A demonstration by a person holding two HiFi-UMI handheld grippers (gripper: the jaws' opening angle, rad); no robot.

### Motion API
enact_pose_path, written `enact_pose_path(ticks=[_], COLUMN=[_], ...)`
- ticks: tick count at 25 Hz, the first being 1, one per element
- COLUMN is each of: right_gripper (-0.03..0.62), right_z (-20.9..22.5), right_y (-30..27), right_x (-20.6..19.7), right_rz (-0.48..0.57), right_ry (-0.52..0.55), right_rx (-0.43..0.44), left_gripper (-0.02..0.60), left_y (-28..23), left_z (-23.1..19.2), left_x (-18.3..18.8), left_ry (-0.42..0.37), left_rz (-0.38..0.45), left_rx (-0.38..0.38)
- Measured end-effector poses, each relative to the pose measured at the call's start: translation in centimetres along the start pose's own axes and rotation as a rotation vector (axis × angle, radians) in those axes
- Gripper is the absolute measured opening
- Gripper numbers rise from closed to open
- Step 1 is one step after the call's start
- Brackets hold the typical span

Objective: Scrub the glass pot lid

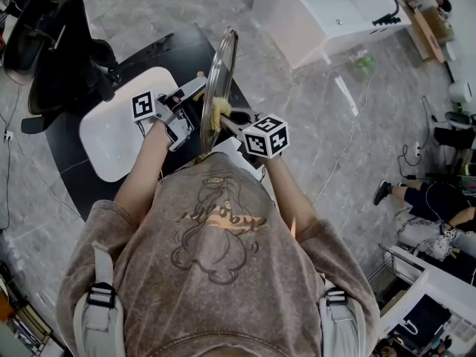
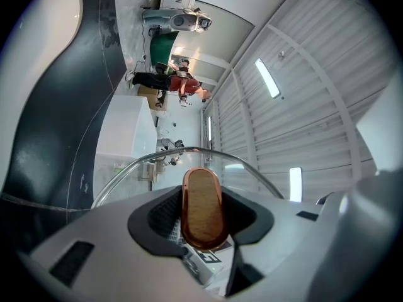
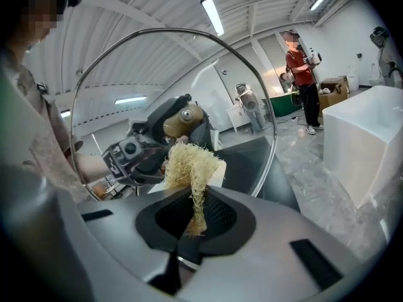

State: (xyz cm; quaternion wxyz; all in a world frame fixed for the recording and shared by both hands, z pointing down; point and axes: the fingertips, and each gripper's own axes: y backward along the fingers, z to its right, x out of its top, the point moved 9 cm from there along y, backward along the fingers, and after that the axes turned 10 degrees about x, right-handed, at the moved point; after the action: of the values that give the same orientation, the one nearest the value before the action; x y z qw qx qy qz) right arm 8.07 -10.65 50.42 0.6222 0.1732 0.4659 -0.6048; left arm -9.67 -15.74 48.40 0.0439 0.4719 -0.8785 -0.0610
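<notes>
The glass pot lid (image 1: 221,65) stands on edge in front of me, its metal rim toward the camera. My left gripper (image 1: 195,94) is shut on the lid's brown, copper-rimmed knob (image 2: 203,207) from the left side; the lid's rim (image 2: 189,151) arcs just beyond it. From the right, my right gripper (image 1: 229,119) is shut on a pale yellow fibrous scrubber (image 1: 219,111), which lies against the glass. In the right gripper view the scrubber (image 3: 191,165) sticks out of the jaws onto the lid (image 3: 126,74), and the knob (image 3: 182,121) shows through the glass.
Below the lid lies a white board (image 1: 119,129) on a black table (image 1: 65,151). A black chair (image 1: 63,50) stands at the left and a white cabinet (image 1: 327,10) behind. A person in red (image 3: 300,68) stands far off, beside a white block (image 3: 365,137).
</notes>
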Motion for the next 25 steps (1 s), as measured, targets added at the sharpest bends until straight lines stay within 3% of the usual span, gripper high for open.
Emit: enact_pose_path(ticks=[7, 12, 15, 25], right_gripper=[0.038, 0.038, 0.039, 0.038], right_z=[-3.1, -4.8, -5.2, -4.4], right_y=[0.4, 1.1, 1.7, 3.1], right_x=[1.3, 4.3, 5.9, 5.6], right_rz=[0.022, 0.126, 0.195, 0.264], right_ry=[0.038, 0.053, 0.068, 0.031], right_rx=[0.081, 0.137, 0.133, 0.101], left_gripper=[0.178, 0.178, 0.178, 0.178], left_y=[0.4, 0.8, 1.0, 1.7], left_z=[-0.6, -1.3, -1.5, -1.1], left_x=[-0.2, -0.4, -0.5, -0.6], left_ry=[0.004, 0.001, 0.006, 0.002], left_rz=[-0.004, -0.011, -0.012, 0.008], left_rx=[0.010, 0.034, 0.045, 0.043])
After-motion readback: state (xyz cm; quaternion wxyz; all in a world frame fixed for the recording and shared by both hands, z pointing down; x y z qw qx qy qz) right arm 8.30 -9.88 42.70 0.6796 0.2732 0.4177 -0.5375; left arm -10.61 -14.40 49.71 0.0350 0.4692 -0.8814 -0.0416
